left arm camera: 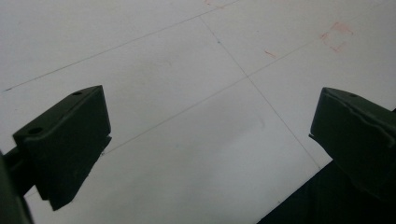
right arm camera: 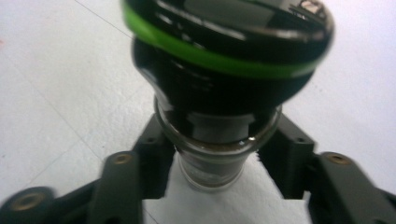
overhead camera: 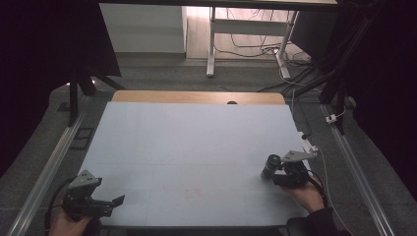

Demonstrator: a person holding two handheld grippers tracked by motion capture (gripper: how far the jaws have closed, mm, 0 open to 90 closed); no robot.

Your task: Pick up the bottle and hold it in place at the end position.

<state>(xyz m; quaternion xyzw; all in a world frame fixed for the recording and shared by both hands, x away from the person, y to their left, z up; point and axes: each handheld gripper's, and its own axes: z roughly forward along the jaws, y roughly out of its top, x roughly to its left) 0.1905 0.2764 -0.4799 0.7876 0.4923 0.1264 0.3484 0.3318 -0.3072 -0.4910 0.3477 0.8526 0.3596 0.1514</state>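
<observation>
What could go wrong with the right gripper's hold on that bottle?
1. The right gripper clamps the bottle on its narrow glass part under a wide black cap, so it may pivot or slip.
2. The bottle is near the table edge on the right; a slip could send it off.
3. The left gripper is open and far away, so it gives no support.

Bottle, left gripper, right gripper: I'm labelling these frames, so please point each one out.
bottle [right arm camera: 219,116], right gripper view, dark neck below the green band.
left gripper [left arm camera: 210,135], left gripper view, between its jaws.
right gripper [overhead camera: 273,173], high view, at its jaws.
</observation>
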